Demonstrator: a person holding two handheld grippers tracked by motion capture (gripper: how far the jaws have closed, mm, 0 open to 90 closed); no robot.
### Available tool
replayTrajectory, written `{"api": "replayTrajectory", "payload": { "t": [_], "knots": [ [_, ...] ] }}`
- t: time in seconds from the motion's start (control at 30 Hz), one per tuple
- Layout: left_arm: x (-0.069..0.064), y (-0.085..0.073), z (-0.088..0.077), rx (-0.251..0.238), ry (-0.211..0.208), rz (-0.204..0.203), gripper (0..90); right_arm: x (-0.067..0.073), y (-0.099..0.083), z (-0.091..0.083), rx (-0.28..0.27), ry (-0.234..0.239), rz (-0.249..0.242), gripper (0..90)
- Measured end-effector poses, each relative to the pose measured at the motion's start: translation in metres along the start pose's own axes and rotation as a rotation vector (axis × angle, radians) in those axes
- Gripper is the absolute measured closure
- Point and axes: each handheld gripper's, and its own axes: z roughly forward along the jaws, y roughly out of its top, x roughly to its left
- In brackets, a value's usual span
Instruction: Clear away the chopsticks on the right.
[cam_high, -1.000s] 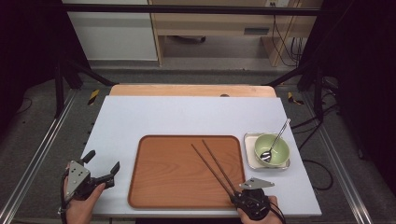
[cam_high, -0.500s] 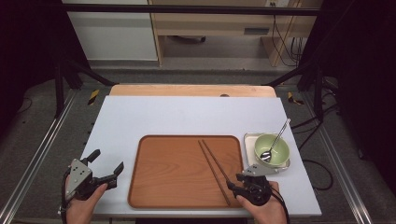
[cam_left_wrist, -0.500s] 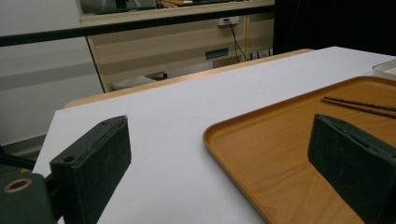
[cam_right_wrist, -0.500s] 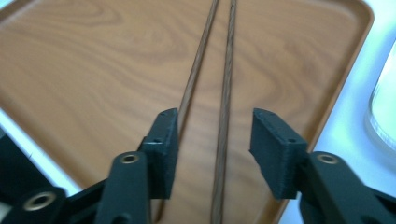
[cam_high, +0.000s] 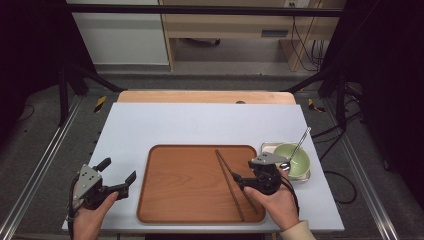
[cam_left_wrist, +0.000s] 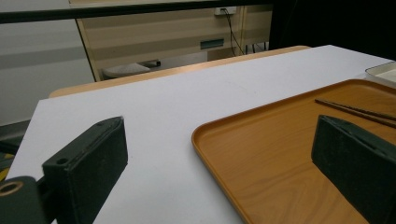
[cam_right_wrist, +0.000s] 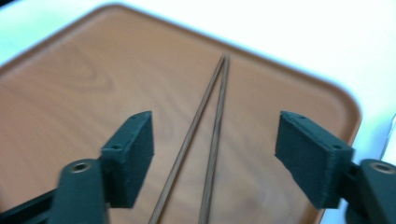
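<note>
Right gripper (cam_high: 239, 181) has just been opening its jaws, nothing pinched now, so the chopsticks (cam_high: 229, 184) lie loose on the tray (cam_high: 165, 200) near its right edge. Left gripper (cam_high: 119, 176) idles open off the tray's left side. Bowl (cam_high: 300, 162) with spoon (cam_high: 296, 150) sits farther right on the surface (cam_high: 200, 125).

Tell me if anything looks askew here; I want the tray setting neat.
Slightly. The chopsticks lie diagonally on the tray, touching at the far tips and splayed apart nearer the right gripper, whose jaws have just been opening and stand clear of them. The spoon leans in the green bowl. No spills.
</note>
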Motion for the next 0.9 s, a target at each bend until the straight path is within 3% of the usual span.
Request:
{"api": "replayTrajectory", "payload": {
  "t": [0.07,0.2,0.4,0.43,0.47,0.5,0.53,0.57,0.6,0.63,0.9],
  "knots": [
    [-0.005,0.006,0.003,0.003,0.013,-0.003,4.1,-0.005,0.007,-0.001,-0.053,0.003,0.013,18.6],
    [-0.019,0.02,0.013,0.037,-0.018,0.022,3.8,-0.02,0.019,-0.01,-0.125,-0.02,0.008,11.5],
    [-0.051,0.04,0.035,0.078,-0.126,0.096,4.1,-0.038,0.012,-0.03,-0.155,-0.042,0.041,10.8],
    [-0.058,0.042,0.039,0.084,-0.144,0.106,4.3,-0.044,0.005,-0.042,-0.165,-0.075,0.05,11.1],
    [-0.065,0.043,0.043,0.092,-0.161,0.121,4.3,-0.044,0.005,-0.042,-0.165,-0.075,0.05,11.1],
    [-0.079,0.047,0.05,0.104,-0.203,0.131,4.7,-0.049,0.0,-0.054,-0.18,-0.106,0.065,12.5],
    [-0.079,0.047,0.05,0.104,-0.203,0.131,4.7,-0.049,0.0,-0.054,-0.18,-0.106,0.065,12.5],
    [-0.086,0.049,0.054,0.112,-0.218,0.143,4.9,-0.053,-0.003,-0.066,-0.201,-0.134,0.073,13.5],
    [-0.092,0.05,0.058,0.123,-0.226,0.148,4.9,-0.053,-0.003,-0.066,-0.201,-0.134,0.073,13.5],
    [-0.098,0.051,0.063,0.131,-0.237,0.151,5.9,-0.057,-0.007,-0.078,-0.221,-0.171,0.074,16.3],
    [-0.125,0.051,0.096,0.208,-0.321,0.147,9.0,-0.071,-0.026,-0.1,-0.313,-0.265,0.08,15.9]
  ]
}}
